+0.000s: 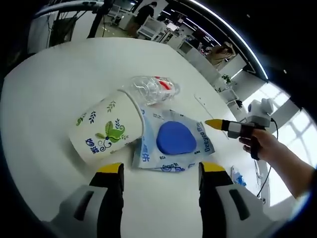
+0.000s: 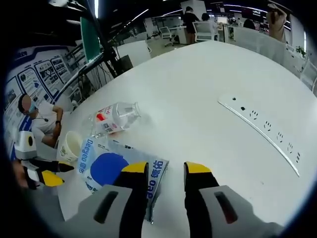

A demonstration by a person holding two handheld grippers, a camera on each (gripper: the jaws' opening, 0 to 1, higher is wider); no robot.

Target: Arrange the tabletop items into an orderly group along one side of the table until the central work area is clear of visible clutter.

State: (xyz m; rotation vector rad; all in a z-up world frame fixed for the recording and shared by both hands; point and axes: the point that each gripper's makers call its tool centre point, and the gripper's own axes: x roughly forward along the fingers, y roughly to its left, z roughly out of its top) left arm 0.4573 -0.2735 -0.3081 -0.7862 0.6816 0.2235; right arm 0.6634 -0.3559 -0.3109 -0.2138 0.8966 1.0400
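Observation:
A paper cup (image 1: pixel 106 130) with green leaf print lies on its side on the white table (image 1: pixel 49 74). Beside it lies a blue-and-white packet (image 1: pixel 173 141), and behind both a clear plastic bottle (image 1: pixel 153 89) lies flat. My left gripper (image 1: pixel 162 171) is open just short of the cup and packet, holding nothing. My right gripper (image 1: pixel 218 125), held by a hand (image 1: pixel 262 144), points at the packet's right edge. In the right gripper view, my right gripper (image 2: pixel 166 171) is open, its jaws fairly close together, with the corner of the packet (image 2: pixel 111 168) beneath them. Beyond are the bottle (image 2: pixel 116 118), the cup (image 2: pixel 69 145) and the left gripper (image 2: pixel 54 173).
A white power strip (image 2: pixel 262 129) lies on the table (image 2: pixel 198 79) to the right, apart from the group. A small blue item (image 1: pixel 237 176) sits near the table edge. A seated person (image 2: pixel 42 121) is beyond the table's left edge. Desks and chairs stand farther back.

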